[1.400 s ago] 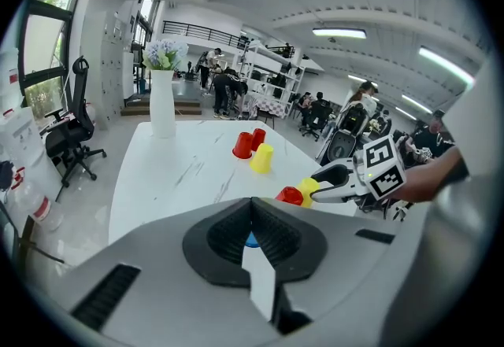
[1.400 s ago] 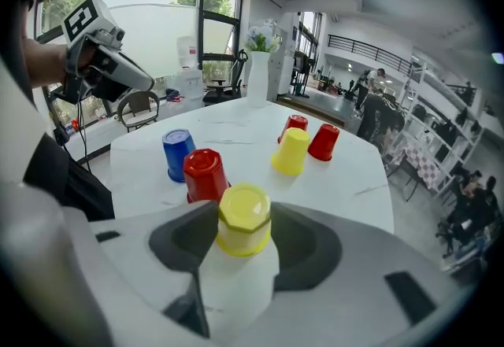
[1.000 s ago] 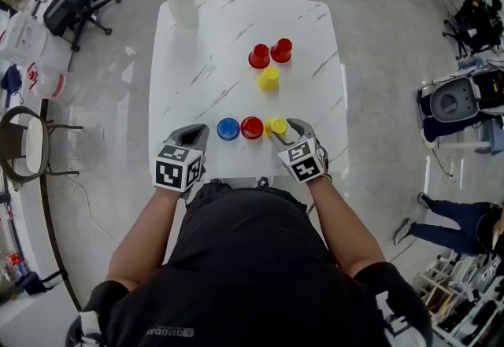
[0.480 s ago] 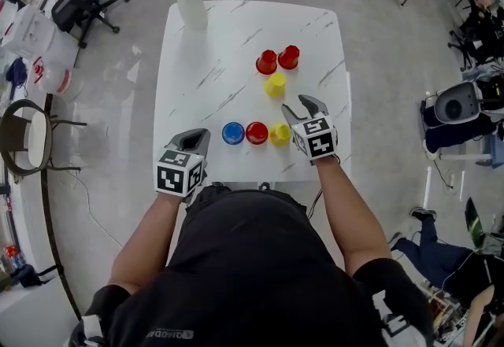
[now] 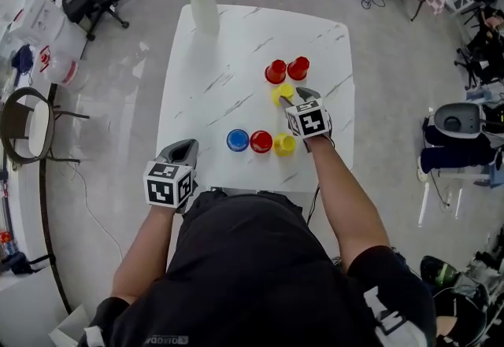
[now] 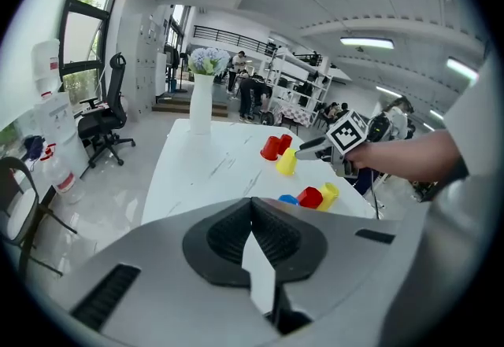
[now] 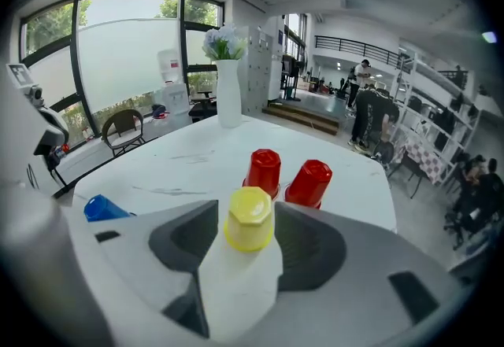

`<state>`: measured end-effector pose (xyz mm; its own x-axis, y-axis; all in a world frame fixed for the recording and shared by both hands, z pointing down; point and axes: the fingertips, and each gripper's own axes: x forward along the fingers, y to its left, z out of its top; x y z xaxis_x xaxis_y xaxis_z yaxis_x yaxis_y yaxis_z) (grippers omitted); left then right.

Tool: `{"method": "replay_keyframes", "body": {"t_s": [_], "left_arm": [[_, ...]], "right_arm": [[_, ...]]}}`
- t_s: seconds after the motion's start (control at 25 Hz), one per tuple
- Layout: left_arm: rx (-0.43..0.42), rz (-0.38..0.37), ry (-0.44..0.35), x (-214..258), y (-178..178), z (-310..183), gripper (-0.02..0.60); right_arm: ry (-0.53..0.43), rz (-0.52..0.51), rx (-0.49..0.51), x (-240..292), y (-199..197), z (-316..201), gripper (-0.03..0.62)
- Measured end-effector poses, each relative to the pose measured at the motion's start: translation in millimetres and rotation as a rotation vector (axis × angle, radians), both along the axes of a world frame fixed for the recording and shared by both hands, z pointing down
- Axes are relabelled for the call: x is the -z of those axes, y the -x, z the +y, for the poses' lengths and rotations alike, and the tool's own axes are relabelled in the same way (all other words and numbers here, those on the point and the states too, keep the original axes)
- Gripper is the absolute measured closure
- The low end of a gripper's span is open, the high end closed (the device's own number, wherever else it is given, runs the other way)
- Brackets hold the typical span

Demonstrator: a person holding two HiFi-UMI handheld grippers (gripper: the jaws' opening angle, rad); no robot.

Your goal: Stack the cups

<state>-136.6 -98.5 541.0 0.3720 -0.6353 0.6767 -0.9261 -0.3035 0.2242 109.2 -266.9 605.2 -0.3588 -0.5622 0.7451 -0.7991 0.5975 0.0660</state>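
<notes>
1. Jaws of the right gripper (image 7: 246,210) stand apart, one on each side of the far yellow cup (image 7: 250,221), which sits upside down on the white marble table (image 7: 181,156) right in the gap between the tips.
2. Gaps between this cup and each jaw are very narrow; whether either jaw touches it cannot be told.
3. Just beyond the tips stand the left red cup (image 7: 263,168) and the right red cup (image 7: 309,180), both upside down and side by side, close behind the far yellow cup.
4. The head view shows a second row nearer the person: the blue cup (image 5: 238,140), the near red cup (image 5: 261,142) and the near yellow cup (image 5: 284,144), in a line from left to right. The right gripper's marker cube lies above the near yellow cup in that view.
5. The left gripper (image 6: 252,215) has its jaws pressed together with nothing between them. It hangs at the table's near edge, to the left of the blue cup and well apart from all the cups.
6. A white vase of flowers (image 5: 205,11) stands at the table's far left corner.
</notes>
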Motion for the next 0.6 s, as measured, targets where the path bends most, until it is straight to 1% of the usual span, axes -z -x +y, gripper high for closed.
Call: {"method": "replay_keyframes", "body": {"t_s": [0.12, 0.24, 0.4, 0.6], "left_arm": [[0.026, -0.001, 0.007, -1, 7, 3, 0.577], [0.040, -0.001, 0.006, -1, 10, 2, 0.577], [0.039, 0.000, 0.009, -4, 12, 1, 0.577], [0.015, 0.005, 0.006, -3, 8, -5, 0.577]], "right_arm": [[0.028, 0.026, 0.001, -12, 1, -5, 0.384], [0.031, 0.036, -0.001, -18, 0, -10, 0.384], [0.006, 0.046, 0.009, -16, 1, -13, 0.391], [-0.047, 0.018, -0.001, 9, -1, -7, 0.395]]}}
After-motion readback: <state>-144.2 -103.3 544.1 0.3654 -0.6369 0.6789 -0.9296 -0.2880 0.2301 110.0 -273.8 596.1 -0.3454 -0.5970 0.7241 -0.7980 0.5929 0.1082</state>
